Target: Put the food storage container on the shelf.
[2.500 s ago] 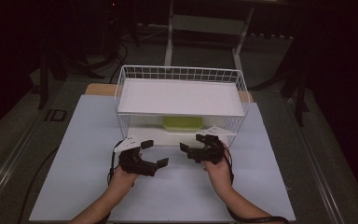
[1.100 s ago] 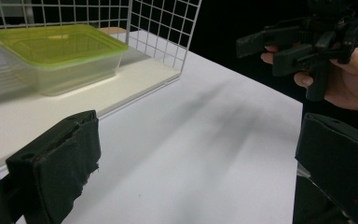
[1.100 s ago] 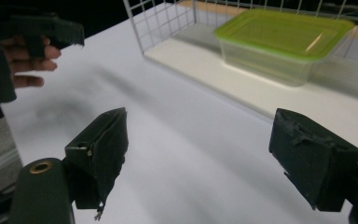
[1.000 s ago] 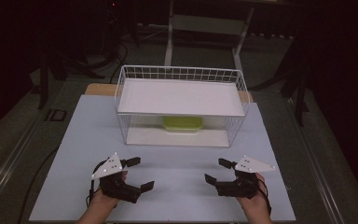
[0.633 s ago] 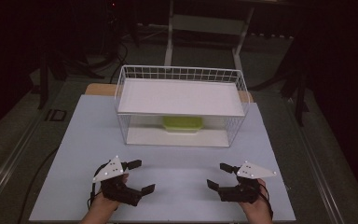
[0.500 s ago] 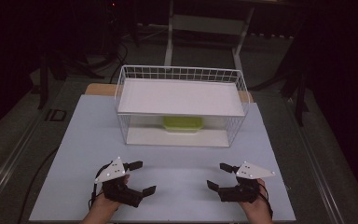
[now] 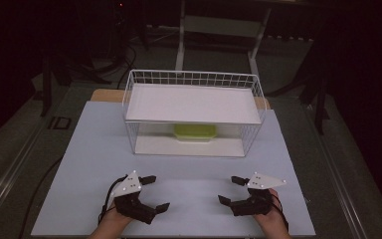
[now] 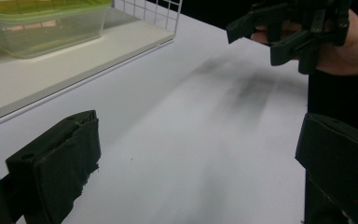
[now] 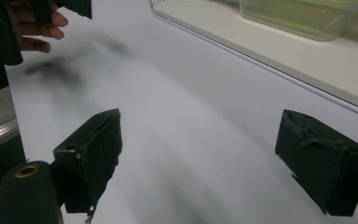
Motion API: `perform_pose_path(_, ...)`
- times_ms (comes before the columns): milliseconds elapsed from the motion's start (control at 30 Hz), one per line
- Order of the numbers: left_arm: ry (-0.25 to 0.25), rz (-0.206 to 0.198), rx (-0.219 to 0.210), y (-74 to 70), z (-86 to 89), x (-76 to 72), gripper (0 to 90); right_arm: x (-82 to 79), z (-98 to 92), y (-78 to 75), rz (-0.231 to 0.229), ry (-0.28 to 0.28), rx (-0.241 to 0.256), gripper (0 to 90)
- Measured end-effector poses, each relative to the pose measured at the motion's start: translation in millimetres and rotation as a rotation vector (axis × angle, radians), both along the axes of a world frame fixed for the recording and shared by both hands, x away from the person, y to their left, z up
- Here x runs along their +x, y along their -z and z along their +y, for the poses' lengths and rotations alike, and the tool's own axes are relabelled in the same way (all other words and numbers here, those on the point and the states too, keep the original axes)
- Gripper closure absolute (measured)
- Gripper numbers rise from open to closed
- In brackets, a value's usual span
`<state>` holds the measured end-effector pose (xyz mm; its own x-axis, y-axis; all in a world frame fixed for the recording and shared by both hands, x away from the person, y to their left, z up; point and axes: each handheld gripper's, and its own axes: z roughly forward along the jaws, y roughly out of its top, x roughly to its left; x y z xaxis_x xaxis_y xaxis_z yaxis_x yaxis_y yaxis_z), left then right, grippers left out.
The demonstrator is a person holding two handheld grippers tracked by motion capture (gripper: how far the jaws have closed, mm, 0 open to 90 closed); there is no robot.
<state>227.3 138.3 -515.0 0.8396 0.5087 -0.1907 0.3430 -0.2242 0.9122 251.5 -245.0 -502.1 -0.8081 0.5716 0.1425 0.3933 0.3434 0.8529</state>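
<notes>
A white wire basket rack (image 7: 193,79) stands at the back middle of the white table (image 7: 94,159), with a flat white shelf on top. Under that shelf sits a clear container with a yellow-green lid (image 7: 195,132), also seen in the left gripper view (image 8: 42,25) and the right gripper view (image 9: 307,16). My left gripper (image 7: 156,193) is open near the front left edge, nothing between its jaws. My right gripper (image 7: 232,190) is open near the front right edge, empty too. Each gripper faces the other: the right one (image 8: 254,35) appears far off in the left gripper view.
The table's front edge lies just under both hands. Dark floor, cables and a metal stand (image 7: 219,25) surround the table. A wooden board edge (image 7: 104,94) shows behind the rack.
Both grippers pulled back from in front of the rack to the table's front edge and spread apart. Over the last second they have barely shifted.
</notes>
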Motion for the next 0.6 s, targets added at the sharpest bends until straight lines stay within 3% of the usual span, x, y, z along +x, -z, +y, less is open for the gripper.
perform_pose_path(100, 0.002, -0.005, 0.015, 1.8, -1.4, 0.5, 0.5, 0.9, -0.1, 0.7, -0.018, 0.006, -0.006, 14.7)
perform_pose_path(333, -0.024, -0.024, -0.001, 1.9, -0.4, 2.2, 0.5, 3.9, -4.3, 0.2, -0.038, 0.023, 0.017, 14.9)
perform_pose_path(600, -0.109, -0.061, 0.004, 0.0, 6.6, 4.5, 0.5, 6.8, -7.3, 0.9, -0.026, 0.043, 0.018, 15.1)
